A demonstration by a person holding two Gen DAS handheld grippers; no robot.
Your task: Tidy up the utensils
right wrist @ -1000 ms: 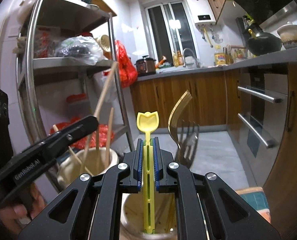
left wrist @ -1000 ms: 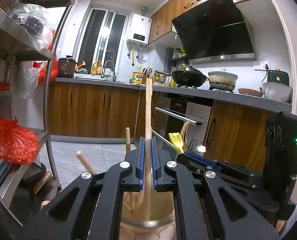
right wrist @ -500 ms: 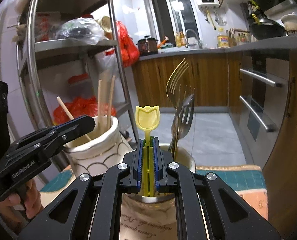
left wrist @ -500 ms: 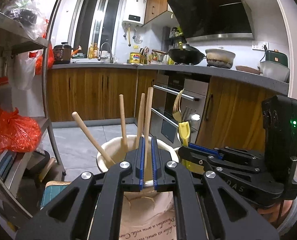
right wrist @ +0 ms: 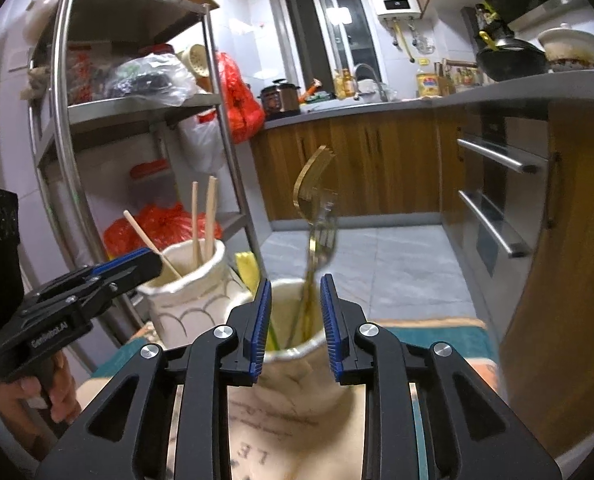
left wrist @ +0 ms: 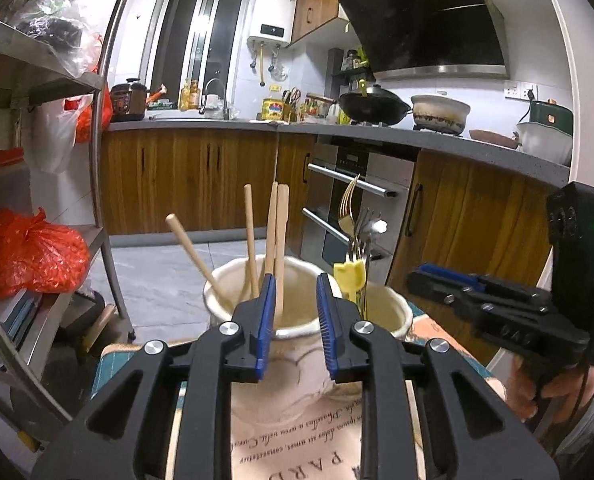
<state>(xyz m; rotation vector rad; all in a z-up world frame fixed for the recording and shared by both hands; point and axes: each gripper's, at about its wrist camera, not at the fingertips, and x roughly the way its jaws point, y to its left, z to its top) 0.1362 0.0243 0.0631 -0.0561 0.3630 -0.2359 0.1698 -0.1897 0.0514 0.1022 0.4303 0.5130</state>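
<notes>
Utensils stand sorted in two cream ceramic pots that sit side by side on a printed mat [left wrist: 297, 440]. In the left wrist view, the left gripper [left wrist: 295, 320] has its blue-padded jaws apart, and they have just been opening; a wooden stick [left wrist: 281, 248] shows in the gap close to the left pad, but neither pad presses on it. That stick stands in the left pot [left wrist: 273, 364] with three other wooden sticks [left wrist: 251, 240], one of them leaning far out to the left. Just to the right stands the right pot [left wrist: 393, 312], which holds a gold fork [left wrist: 347, 208], a silver fork (its tines are blurred) and a yellow plastic utensil [left wrist: 351, 276] with a tulip-shaped top.

In the right wrist view, the right gripper [right wrist: 295, 316] hangs over the right pot's near rim, its jaws also apart and likewise just opened. The fork handles and the yellow utensil's stem show between the pads, though nothing is pinched. The yellow utensil leans against the pot's left wall. The left gripper shows at the left edge of this view, its tips near the left pot's rim, with a hand [right wrist: 37, 396] on its grip. Behind are a metal shelf rack [right wrist: 145, 104] with red bags and a wooden-fronted kitchen counter [right wrist: 377, 160].
</notes>
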